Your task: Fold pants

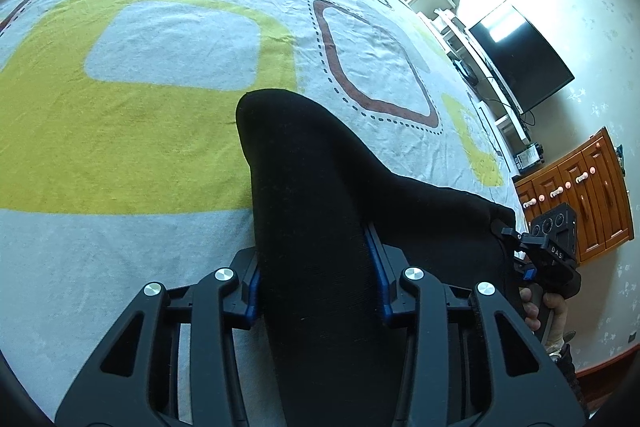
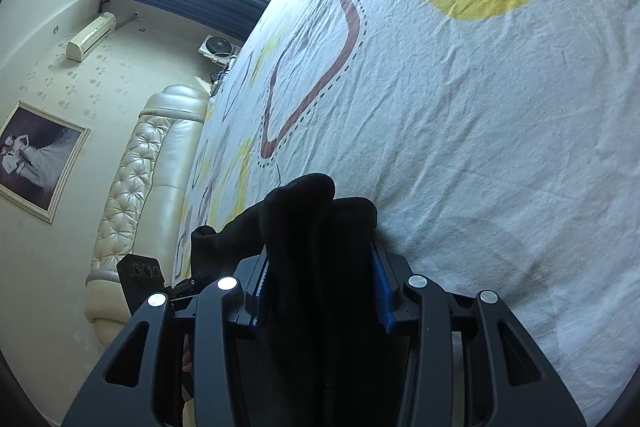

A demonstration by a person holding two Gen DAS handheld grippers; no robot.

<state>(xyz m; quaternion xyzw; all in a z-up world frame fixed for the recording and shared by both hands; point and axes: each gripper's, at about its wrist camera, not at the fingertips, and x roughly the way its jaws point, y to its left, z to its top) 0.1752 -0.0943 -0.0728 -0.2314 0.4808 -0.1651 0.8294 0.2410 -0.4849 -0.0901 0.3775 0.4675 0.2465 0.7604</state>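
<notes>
Our left gripper (image 1: 316, 291) clamps a thick fold of the black pants (image 1: 312, 195) at lower centre, tilted over the patterned bedsheet (image 1: 160, 147). Our right gripper (image 2: 320, 295) pinches another bunch, and also appears at the left view's lower right.

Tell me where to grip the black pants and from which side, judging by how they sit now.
Grip the bunched edge. The black pants already sit that way: the left gripper and right gripper each pinch a thick gathered fold between blue pads, entering along the cloth from the near end. Fabric bulges past both tips above the bedsheet, so the bite looks deep enough, probably secure.
</notes>
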